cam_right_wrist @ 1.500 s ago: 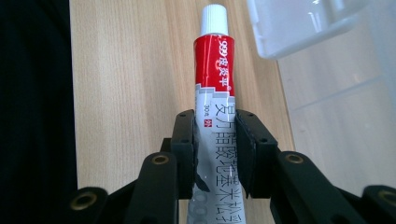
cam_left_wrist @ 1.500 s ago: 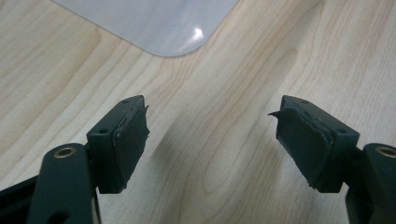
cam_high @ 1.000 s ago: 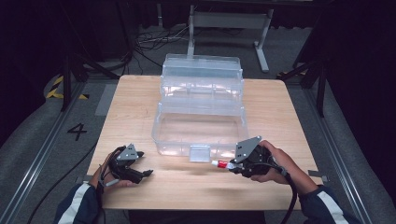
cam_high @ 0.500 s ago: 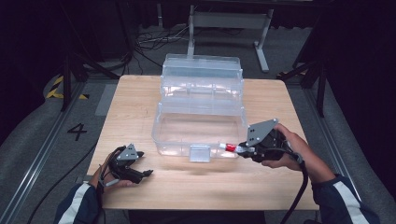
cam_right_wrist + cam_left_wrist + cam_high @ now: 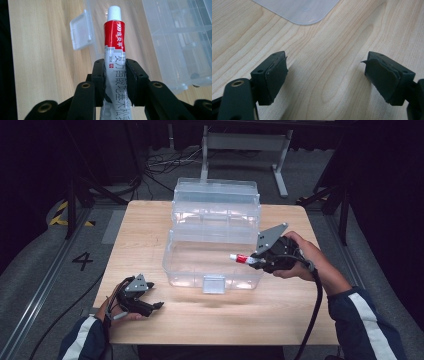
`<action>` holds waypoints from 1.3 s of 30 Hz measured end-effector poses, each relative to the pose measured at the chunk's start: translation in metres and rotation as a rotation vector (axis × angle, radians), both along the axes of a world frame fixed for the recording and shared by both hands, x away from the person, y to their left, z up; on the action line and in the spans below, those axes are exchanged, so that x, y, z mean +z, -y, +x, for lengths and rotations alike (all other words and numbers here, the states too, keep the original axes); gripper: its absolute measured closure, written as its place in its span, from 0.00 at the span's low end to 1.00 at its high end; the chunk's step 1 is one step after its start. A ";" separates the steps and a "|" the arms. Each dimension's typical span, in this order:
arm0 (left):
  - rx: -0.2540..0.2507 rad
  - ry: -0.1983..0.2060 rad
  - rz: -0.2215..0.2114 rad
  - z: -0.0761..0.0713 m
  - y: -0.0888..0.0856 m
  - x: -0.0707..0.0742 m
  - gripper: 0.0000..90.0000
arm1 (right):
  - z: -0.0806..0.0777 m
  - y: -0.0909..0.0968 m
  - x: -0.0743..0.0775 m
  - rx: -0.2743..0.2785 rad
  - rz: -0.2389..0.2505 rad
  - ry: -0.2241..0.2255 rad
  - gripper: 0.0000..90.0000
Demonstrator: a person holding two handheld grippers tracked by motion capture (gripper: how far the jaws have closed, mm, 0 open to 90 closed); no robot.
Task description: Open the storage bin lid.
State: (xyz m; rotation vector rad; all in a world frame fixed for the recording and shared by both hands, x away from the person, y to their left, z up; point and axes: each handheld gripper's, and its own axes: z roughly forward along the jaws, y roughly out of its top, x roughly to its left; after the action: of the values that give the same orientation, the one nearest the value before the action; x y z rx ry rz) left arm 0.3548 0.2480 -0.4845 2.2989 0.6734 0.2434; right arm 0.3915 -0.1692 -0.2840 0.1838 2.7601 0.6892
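A clear plastic box [image 5: 215,240] with an open tiered lid stands in the middle of the wooden table [image 5: 150,220]. My right gripper [image 5: 257,260] is shut on a red and white tube [image 5: 241,258] with a white cap, held above the box's right front corner, cap pointing left. In the right gripper view the tube [image 5: 115,47] sticks out between the jaws, over the box's front wall and latch [image 5: 80,31]. My left gripper [image 5: 152,306] rests near the table's front left, open, with bare wood between its fingers [image 5: 273,75]. A box corner [image 5: 302,11] lies ahead of it.
The box's front latch [image 5: 213,283] faces the person. Beyond the table are dark floor, cables [image 5: 160,165] and a metal stand [image 5: 245,142]. A floor mark "4" [image 5: 82,261] lies to the left. Bare wood spans the table's front and sides.
My right gripper has risen from the tabletop with the tube and moved back over the box's right front corner. The left gripper has stayed put.
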 end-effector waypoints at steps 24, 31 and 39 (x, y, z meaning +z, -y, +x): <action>0.000 -0.001 -0.001 0.000 0.000 0.000 0.20 | 0.066 -0.045 -0.058 -0.021 -0.190 -0.109 0.79; 0.000 0.000 -0.001 0.000 0.000 0.000 0.20 | 0.072 -0.046 -0.068 -0.016 -0.203 -0.131 0.79; 0.000 0.000 -0.001 0.000 0.000 0.000 0.20 | 0.077 -0.047 -0.080 -0.010 -0.230 -0.155 0.79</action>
State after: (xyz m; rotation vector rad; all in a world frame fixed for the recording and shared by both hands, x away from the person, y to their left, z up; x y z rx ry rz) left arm 0.3548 0.2479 -0.4845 2.2984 0.6737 0.2434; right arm 0.4685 -0.1221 -0.3643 0.2098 2.9555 0.3641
